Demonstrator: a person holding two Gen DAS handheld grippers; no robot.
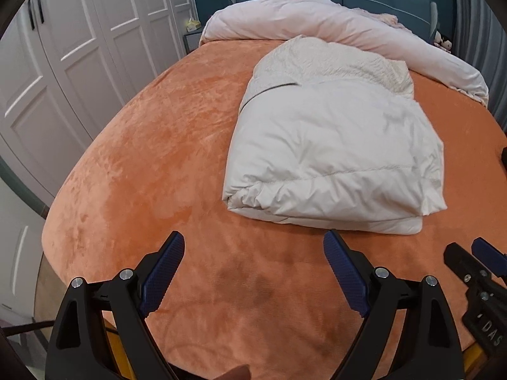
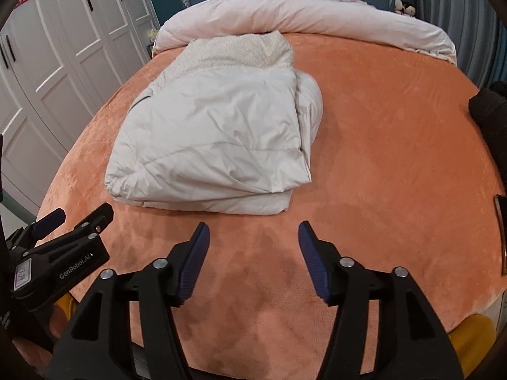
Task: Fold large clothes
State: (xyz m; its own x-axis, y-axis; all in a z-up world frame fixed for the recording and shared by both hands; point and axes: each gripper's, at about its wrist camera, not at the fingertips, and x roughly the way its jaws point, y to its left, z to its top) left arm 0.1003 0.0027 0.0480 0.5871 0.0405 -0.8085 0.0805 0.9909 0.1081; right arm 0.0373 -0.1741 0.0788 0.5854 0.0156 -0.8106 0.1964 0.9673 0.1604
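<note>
Both grippers stand clear of the work: our left gripper [image 1: 253, 247] has its jaws spread wide over bare sheet with nothing between them, and our right gripper [image 2: 253, 237] is parted somewhat less, also empty. The white padded coat [image 1: 329, 145] lies folded into a thick bundle on the orange bed sheet [image 1: 158, 158], just beyond both sets of blue pads, its fleecy lining showing at the far end near the rolled pink duvet [image 1: 332, 22]. We judge the fold close to done, so the main risk is undoing it. The puffy layers look springy, and the top flap could lift or slide off its lower layer if we nudge the near edge while drawing away. A pad catching the loose corner at the near right could drag the bundle askew across the plush sheet. If another fold is wanted, pinching only the top layer would peel it open instead of carrying the stack.
</note>
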